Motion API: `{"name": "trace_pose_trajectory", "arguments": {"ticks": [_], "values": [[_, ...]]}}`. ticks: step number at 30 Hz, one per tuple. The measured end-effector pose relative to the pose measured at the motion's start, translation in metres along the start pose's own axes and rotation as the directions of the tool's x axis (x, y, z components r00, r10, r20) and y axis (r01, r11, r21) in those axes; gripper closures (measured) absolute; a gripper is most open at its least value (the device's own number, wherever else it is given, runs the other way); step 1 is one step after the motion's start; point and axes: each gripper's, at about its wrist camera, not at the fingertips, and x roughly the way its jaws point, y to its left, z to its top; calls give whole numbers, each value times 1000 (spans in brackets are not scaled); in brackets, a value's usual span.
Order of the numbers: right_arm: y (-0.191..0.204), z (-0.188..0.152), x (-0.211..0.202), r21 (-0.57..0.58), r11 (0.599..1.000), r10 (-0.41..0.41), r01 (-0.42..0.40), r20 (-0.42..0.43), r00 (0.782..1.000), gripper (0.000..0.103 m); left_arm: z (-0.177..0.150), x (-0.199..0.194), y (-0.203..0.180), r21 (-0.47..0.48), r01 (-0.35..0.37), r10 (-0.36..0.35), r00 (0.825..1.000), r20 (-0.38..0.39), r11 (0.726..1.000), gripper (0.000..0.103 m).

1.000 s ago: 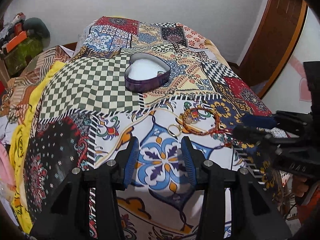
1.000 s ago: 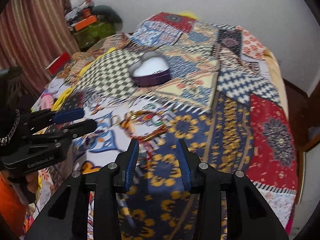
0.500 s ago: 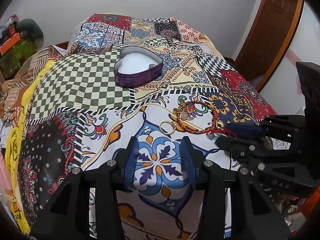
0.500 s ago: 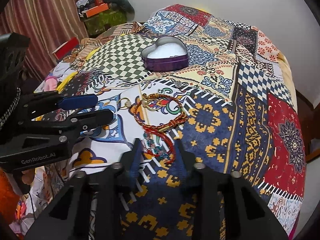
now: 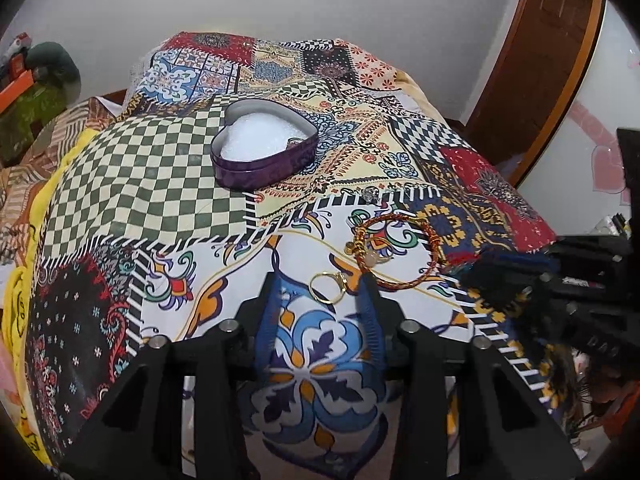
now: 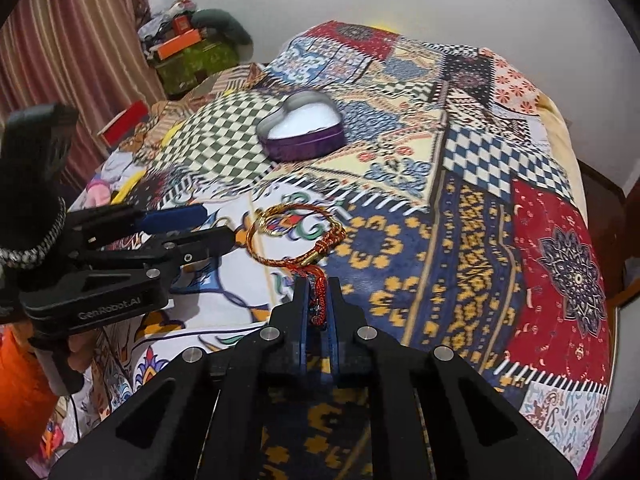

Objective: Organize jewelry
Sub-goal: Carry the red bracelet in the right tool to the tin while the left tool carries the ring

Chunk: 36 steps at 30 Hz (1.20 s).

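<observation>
Two claws over a patchwork quilt [image 5: 152, 184].
Right claw [image 6: 318, 300] pinches the braided bracelet's [image 6: 296, 236] tassel; left claw [image 5: 324, 300], closing, straddles a gold ring [image 5: 328, 286]; heart tin [image 5: 264, 148] beyond.

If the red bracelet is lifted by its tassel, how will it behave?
The bracelet is braided cord, so it probably hangs and swings, though its loop may keep shape. It looks light. The right gripper pinches only the tassel, so it might slip.
</observation>
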Motion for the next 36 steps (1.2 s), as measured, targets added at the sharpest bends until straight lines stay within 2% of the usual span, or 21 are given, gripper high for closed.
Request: {"name": "trace_pose_trajectory", "arguments": {"ticks": [5, 14, 20, 29, 36], "values": [[-10, 5, -8, 33, 999, -12, 11, 28, 1000, 96, 1, 3, 1, 3, -10, 10, 1000, 16, 1000, 83], [-12, 17, -28, 54, 998, -30, 25, 87, 996, 96, 0, -10, 1, -13, -1, 1, 999, 34, 1000, 83], [-9, 27, -40, 57, 998, -27, 20, 124, 992, 96, 4, -36, -3, -11, -16, 17, 996, 88, 1000, 83], [3, 48, -60, 47, 999, -6, -4, 201, 979, 96, 23, -75, -5, -16, -44, 46, 981, 189, 999, 83], [8, 66, -67, 44, 999, 20, -32, 251, 968, 96, 40, -89, 0, -28, -62, 67, 968, 243, 998, 83]]}}
